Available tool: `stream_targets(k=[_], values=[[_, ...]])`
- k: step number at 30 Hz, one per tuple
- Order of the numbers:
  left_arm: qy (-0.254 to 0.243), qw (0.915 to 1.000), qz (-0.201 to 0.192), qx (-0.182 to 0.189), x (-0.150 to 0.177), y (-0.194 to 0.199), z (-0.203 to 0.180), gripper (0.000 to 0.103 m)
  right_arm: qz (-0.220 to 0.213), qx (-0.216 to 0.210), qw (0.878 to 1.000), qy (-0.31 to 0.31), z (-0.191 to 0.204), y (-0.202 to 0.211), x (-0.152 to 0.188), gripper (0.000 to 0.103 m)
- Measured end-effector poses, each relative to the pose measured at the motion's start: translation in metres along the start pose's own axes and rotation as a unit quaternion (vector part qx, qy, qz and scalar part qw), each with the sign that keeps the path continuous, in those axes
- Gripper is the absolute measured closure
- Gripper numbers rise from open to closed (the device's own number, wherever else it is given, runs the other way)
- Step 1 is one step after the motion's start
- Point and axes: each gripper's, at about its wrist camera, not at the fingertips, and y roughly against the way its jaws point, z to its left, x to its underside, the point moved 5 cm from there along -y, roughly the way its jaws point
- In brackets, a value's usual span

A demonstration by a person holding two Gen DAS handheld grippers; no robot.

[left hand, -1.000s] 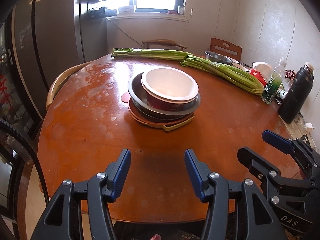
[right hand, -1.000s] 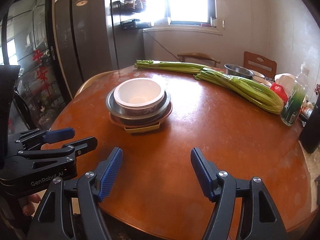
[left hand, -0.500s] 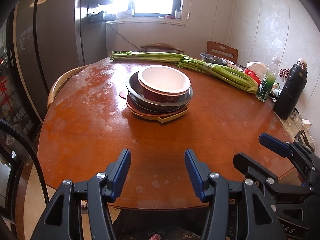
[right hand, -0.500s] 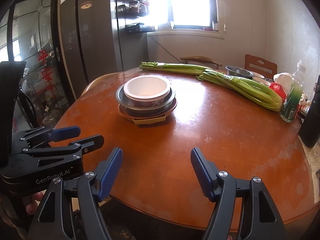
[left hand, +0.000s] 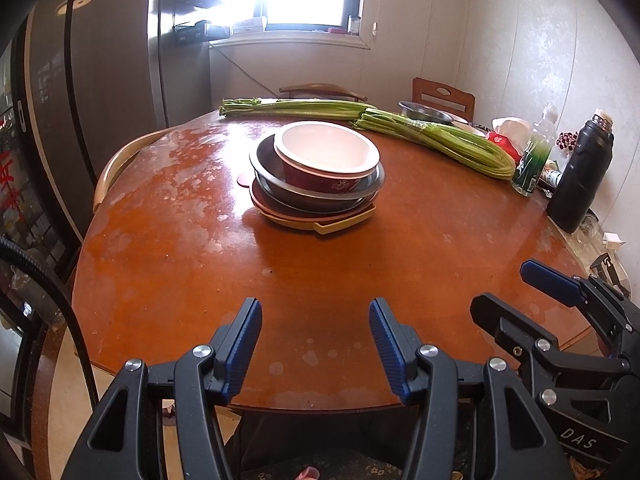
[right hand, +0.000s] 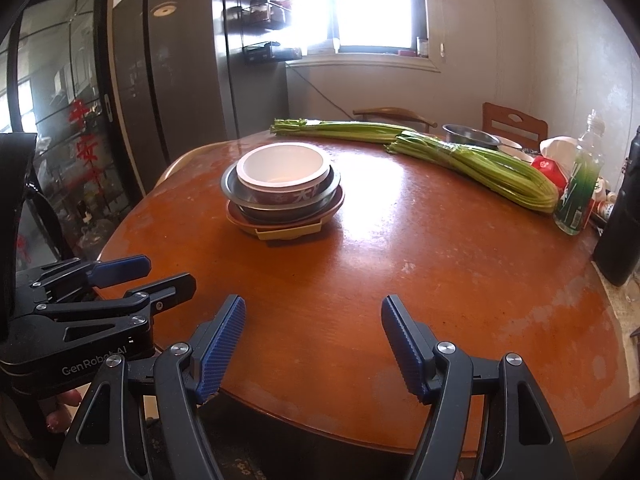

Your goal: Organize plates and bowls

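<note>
Round table (left hand: pixel 200 240), stacked bowls (left hand: pixel 316 172) beyond both grippers

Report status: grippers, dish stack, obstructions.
Left gripper and right gripper open, empty, at near table edge. Dish stack nested mid-table, untouched. Path clear; celery behind.

Both wrist views looked forward from the round table's (left hand: pixel 360 264) near edge, shared the dish stack (right hand: pixel 282 196) mid-table, left view sat left of right.

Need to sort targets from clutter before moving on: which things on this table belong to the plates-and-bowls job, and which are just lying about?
Job:
white-lined bowl
dark metal bowl
pink plate
yellow tray

Lying about:
celery bunches
steel basin, possibly job-related
green bottle
black flask
red packet
</note>
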Motion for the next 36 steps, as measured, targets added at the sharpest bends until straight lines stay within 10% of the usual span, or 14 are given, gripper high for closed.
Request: stream_targets(k=[36], values=[[-0.004,0.9999,0.007,-0.013,0.002,-0.008,0.000,0.048,0.008,0.009,1.000,-0.018,-0.013,-0.003,0.008,0.031]])
